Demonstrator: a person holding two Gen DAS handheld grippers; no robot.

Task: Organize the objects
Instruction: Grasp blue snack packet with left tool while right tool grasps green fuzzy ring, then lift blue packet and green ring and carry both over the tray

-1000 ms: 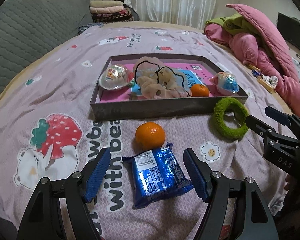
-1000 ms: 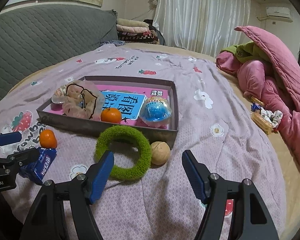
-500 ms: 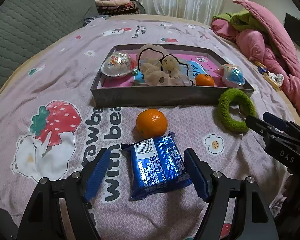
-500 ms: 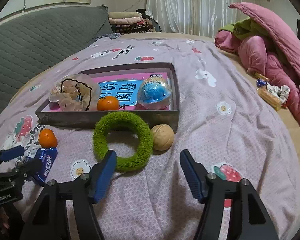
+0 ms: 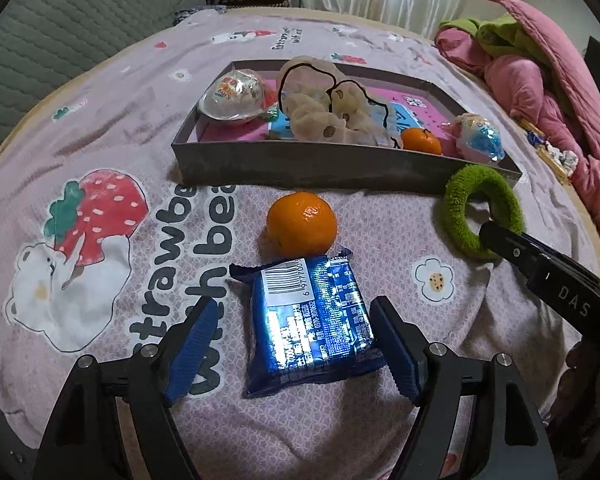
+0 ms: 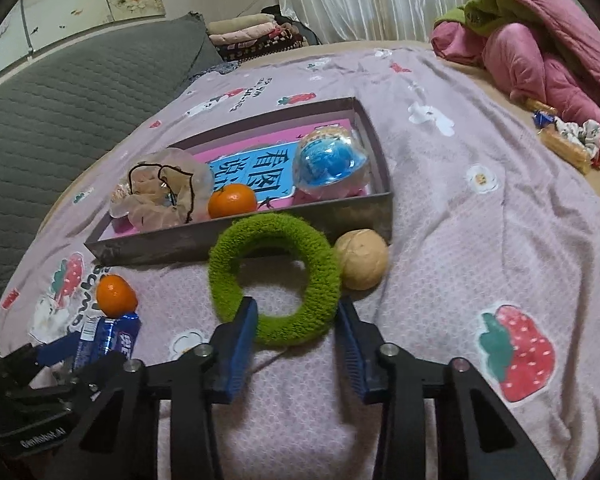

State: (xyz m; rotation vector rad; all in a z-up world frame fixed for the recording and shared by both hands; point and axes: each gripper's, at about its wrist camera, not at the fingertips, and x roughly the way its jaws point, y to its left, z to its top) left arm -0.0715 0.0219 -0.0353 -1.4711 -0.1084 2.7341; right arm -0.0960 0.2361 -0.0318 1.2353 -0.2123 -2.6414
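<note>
Orange mandarin (image 5: 301,222) touches blue packet (image 5: 311,319) ahead of the open left tool (image 5: 296,344).

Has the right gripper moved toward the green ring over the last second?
Yes. The right gripper has advanced toward the gray tray; its fingers, narrower now, straddle the near edge of the green ring.
</note>
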